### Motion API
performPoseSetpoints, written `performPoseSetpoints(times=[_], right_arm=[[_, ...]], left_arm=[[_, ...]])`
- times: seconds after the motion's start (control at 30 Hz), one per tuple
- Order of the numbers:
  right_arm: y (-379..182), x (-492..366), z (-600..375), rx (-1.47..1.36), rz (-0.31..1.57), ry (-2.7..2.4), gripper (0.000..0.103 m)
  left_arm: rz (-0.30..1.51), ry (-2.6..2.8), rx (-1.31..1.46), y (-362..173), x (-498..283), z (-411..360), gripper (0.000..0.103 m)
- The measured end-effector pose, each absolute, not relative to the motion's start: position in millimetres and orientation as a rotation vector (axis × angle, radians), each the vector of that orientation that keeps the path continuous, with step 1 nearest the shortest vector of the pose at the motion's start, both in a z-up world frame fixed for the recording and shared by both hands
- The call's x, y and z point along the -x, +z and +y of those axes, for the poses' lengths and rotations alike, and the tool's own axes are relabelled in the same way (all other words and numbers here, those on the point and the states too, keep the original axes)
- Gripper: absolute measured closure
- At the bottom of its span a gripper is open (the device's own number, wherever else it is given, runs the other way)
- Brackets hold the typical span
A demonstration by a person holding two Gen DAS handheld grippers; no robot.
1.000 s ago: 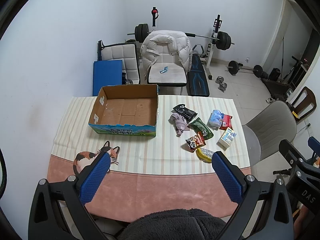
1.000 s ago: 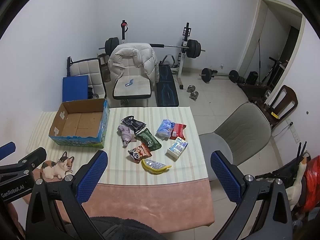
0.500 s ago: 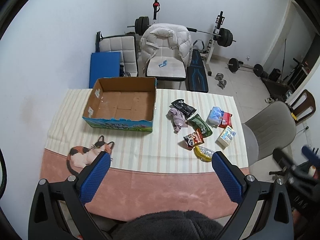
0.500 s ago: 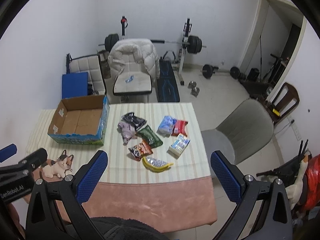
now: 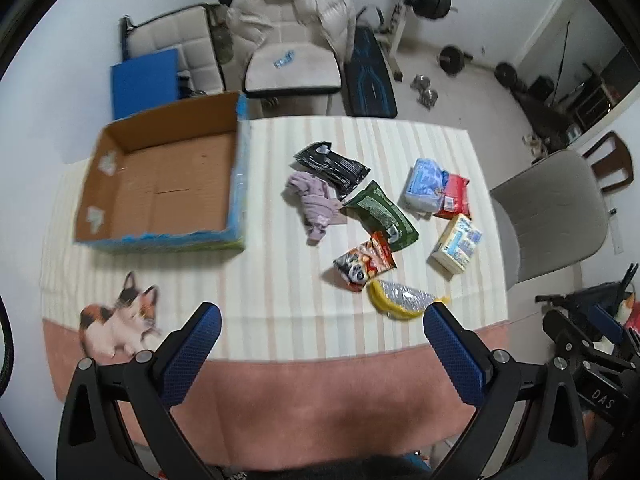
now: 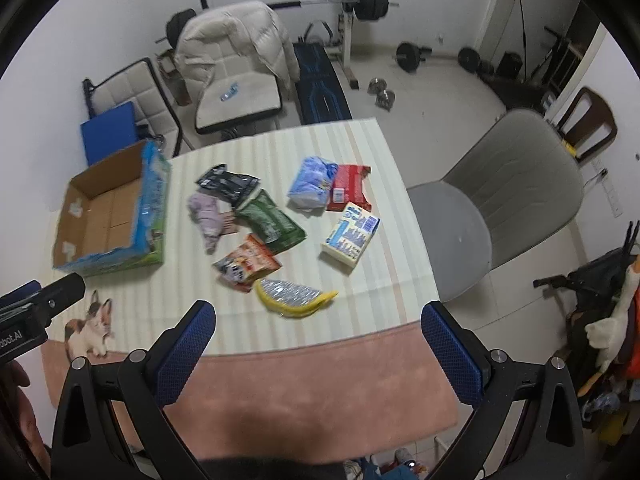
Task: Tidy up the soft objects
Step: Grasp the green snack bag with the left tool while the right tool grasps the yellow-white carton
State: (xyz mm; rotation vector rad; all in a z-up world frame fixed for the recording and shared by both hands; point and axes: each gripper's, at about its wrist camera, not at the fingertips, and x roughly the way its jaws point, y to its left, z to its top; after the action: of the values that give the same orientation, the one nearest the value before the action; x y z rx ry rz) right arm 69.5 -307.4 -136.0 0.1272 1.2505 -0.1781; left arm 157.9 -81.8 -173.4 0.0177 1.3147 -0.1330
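Observation:
An open cardboard box (image 5: 160,188) (image 6: 108,216) sits empty on the left of the striped table. To its right lie several soft items: a lilac cloth (image 5: 314,204) (image 6: 208,214), a black pouch (image 5: 332,164), a green pouch (image 5: 380,210) (image 6: 272,220), an orange snack bag (image 5: 364,266) (image 6: 248,262), a yellow-and-silver pack (image 5: 404,302) (image 6: 296,298), a blue pack (image 5: 426,180), a red pack (image 5: 454,196) and a tissue pack (image 5: 456,244) (image 6: 352,236). My left gripper (image 5: 320,356) and right gripper (image 6: 318,352) are both open and empty, high above the table's near edge.
A cat picture (image 5: 120,320) is printed on the tablecloth at front left. A grey chair (image 6: 500,208) stands right of the table. A chair with a white jacket (image 5: 292,28), a weight bench and barbells are behind the table.
Both grippers have moved down and closer to the table, so the box and the items look larger. Both remain open.

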Motion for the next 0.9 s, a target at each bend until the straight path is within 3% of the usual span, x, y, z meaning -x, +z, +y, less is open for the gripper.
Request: performPoseSetpoints(times=[0.3,0.5,0.63,0.83,0.9], right_arm=[[-279.6,-159.8,-385.9,-0.296,1.480,-0.211,0.000],[-353.3,-199.7,-412.3,-0.467,1.544,-0.262,0.000],[-380.5,-215.2,-415.3,-0.538,1.568,-0.284,0.005],[-403.6,-228.8,-410.2,-0.578,1.601,-0.292,0.019],[-406.3,-230.7,-407.5,-0.580,1.611,-0.296,0.021]], left_arm=[[1.548,-0.166,-0.048,-298.2,-236.5,-134.2,0.005],[1.785,-0.162,0.243,-373.5,-294.1,-145.8,0.006],[1.849,-0.146,0.373,-399.3,-313.5,-155.7,0.007],[1.911,-0.109,0.230,-430.7,-329.1,-191.3,0.032],[1.931,-0.092,0.195,-441.6,-330.2,-196.8,0.033]])
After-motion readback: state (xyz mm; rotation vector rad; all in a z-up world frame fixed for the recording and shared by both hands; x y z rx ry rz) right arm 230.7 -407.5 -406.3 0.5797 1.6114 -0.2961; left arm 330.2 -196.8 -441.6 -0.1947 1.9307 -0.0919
